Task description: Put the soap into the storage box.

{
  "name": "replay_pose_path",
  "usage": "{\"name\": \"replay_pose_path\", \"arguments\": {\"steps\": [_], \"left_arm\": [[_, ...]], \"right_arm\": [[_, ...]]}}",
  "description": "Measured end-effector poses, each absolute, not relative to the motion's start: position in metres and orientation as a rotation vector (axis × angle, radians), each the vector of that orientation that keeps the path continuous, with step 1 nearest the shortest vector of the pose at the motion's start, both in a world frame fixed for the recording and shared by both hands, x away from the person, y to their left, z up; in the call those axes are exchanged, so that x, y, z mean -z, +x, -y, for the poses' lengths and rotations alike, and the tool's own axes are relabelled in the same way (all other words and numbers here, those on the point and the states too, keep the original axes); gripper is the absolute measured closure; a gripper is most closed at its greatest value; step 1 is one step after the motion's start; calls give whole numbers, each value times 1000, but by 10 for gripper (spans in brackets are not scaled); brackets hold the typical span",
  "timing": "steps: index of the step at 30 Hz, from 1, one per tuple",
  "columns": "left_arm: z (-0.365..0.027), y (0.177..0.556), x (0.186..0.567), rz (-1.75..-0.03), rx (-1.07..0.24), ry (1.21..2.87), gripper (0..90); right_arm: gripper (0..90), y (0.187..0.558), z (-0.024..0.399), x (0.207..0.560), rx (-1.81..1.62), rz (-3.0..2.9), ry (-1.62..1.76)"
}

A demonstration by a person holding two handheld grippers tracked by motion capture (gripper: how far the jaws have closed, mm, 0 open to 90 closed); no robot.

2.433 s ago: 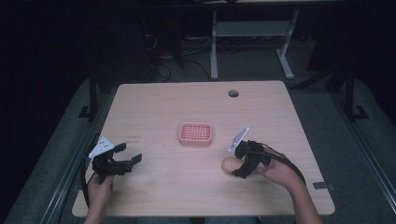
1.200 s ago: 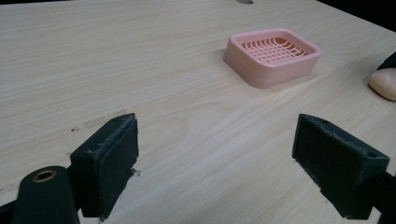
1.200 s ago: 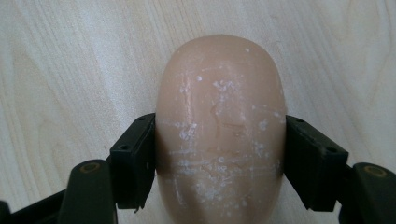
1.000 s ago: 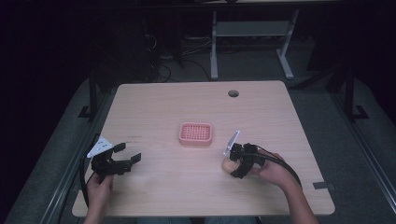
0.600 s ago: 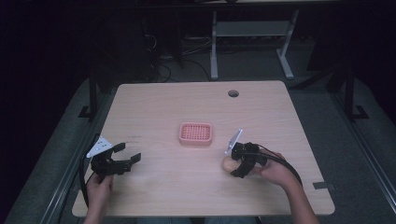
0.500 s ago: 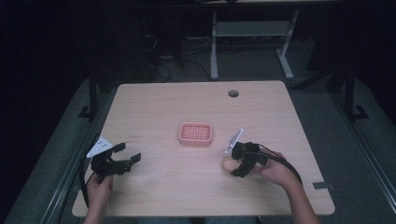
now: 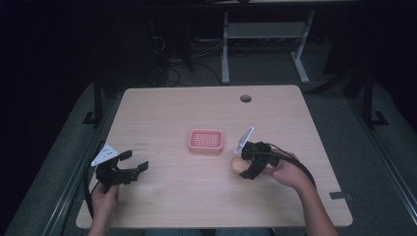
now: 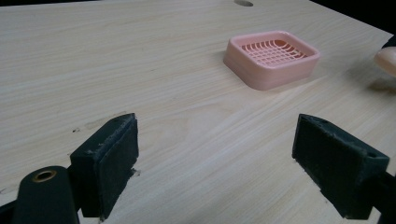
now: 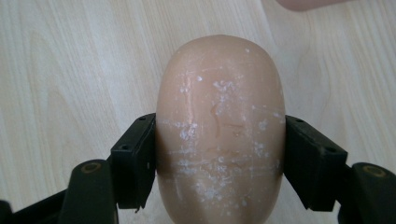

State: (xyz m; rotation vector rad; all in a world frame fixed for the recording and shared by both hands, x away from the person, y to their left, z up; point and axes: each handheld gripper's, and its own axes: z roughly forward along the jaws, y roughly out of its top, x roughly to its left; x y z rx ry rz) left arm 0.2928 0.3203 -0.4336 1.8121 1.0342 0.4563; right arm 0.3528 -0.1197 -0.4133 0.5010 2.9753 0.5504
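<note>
Soap, a rounded peach-coloured bar with white scuffs on its skin, sat pinched between the two black jaws of the right gripper, each pad pressed flat against one side of it. From the high view the bar lay low over the wooden table, right of centre and just in front of the pink soap dish, near it but not touching. Whether the bar rested on the wood or hung just clear of it could not be told. The dish had a slatted floor and stood alone in the middle of the table, with bare wood between it and the bar. A round cable hole lay well beyond, near the far edge. At the near left corner the left gripper was held by a hand, its jaws spread wide with only tabletop between the pads. It pointed toward the dish, well apart from it. Dark floor, cables and a white frame leg lay behind the table.
</note>
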Motion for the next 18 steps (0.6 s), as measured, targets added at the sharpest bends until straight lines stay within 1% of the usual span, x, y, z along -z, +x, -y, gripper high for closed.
{"name": "replay_pose_path", "arguments": {"steps": [18], "left_arm": [[-319, 293, 433, -1036, -452, 1805, 142]], "right_arm": [[320, 373, 105, 402, -599, -2977, 463]]}}
